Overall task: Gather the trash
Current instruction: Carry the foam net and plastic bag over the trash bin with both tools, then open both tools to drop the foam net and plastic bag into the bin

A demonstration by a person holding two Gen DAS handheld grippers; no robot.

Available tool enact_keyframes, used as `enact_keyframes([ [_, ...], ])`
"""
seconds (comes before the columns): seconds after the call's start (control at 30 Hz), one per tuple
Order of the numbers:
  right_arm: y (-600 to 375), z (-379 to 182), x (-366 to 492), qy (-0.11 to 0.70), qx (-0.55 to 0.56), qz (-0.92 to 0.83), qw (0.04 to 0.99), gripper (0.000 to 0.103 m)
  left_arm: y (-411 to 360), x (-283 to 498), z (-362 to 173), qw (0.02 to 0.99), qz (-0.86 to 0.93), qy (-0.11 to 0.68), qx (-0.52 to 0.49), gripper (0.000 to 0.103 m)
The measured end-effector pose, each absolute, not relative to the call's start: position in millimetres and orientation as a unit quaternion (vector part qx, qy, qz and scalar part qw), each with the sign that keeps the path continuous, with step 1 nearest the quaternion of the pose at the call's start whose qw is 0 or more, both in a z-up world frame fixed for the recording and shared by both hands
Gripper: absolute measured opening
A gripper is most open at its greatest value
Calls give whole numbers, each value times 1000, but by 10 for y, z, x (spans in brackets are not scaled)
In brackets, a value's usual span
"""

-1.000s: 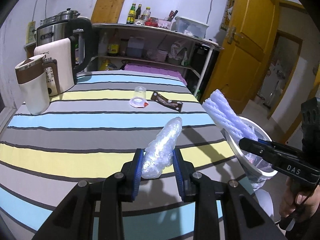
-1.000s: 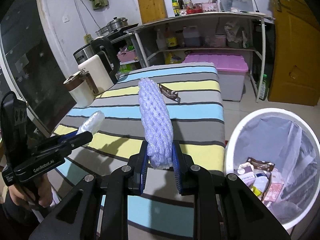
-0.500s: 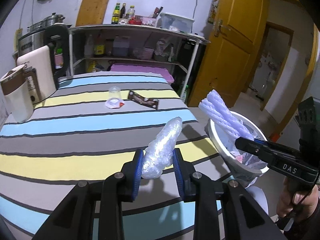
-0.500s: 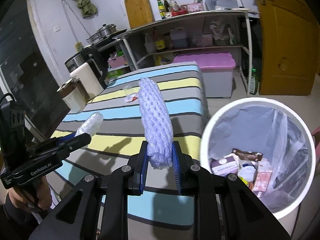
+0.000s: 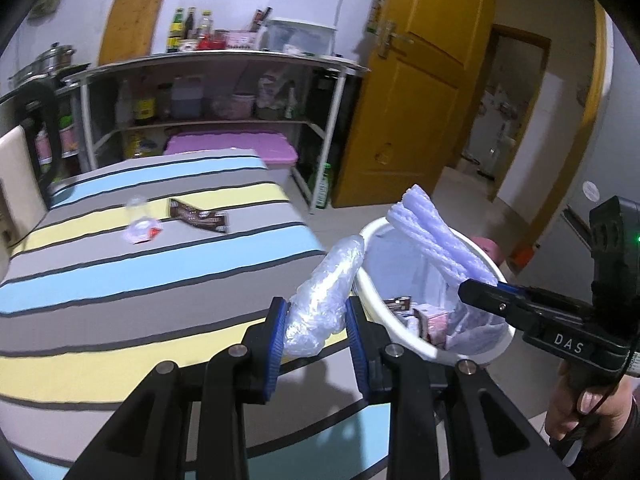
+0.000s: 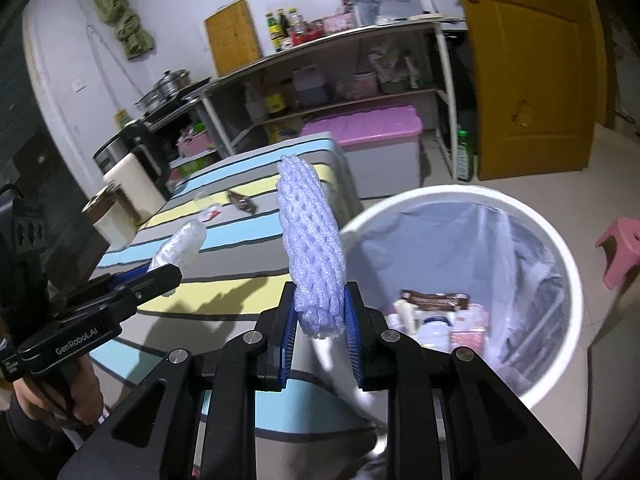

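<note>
Purple foam net (image 6: pixel 312 248) sits pinched in the right gripper (image 6: pixel 320 326) beside the bin (image 6: pixel 568 276); left gripper (image 5: pixel 316 328) pinches crumpled plastic wrap (image 5: pixel 324 292) near the bin

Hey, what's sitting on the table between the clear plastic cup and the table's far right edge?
A dark brown snack wrapper lies flat on the striped table, just right of the tipped clear plastic cup. The left wrist view shows it best.

Lavender foam net (image 6: pixel 312 248); white bin (image 6: pixel 560 264); striped blue-yellow-grey tablecloth (image 5: pixel 120 280); yellow door (image 5: pixel 420 92).
</note>
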State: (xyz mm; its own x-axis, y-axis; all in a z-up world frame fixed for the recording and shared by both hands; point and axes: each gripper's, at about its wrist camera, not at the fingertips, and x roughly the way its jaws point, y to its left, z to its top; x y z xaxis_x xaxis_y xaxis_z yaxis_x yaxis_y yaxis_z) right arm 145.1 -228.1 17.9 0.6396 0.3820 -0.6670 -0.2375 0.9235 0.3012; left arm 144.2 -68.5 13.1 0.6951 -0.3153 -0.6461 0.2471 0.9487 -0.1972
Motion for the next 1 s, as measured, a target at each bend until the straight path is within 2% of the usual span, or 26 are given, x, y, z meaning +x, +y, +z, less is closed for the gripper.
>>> enact_keyframes([
  [0.57, -2928, -22, 1469, 411, 123, 100, 898, 24, -1478, 1830, -84, 896, -225, 382, -19, 31],
  [0.9, -3043, -92, 1489, 423, 128, 86, 893, 29, -1686, 1938, -186, 883, -246, 400, -18, 32],
  [1.0, -3036, -84, 1483, 422, 127, 84, 894, 30, -1688, 1949, -175, 883, -246, 399, -19, 36],
])
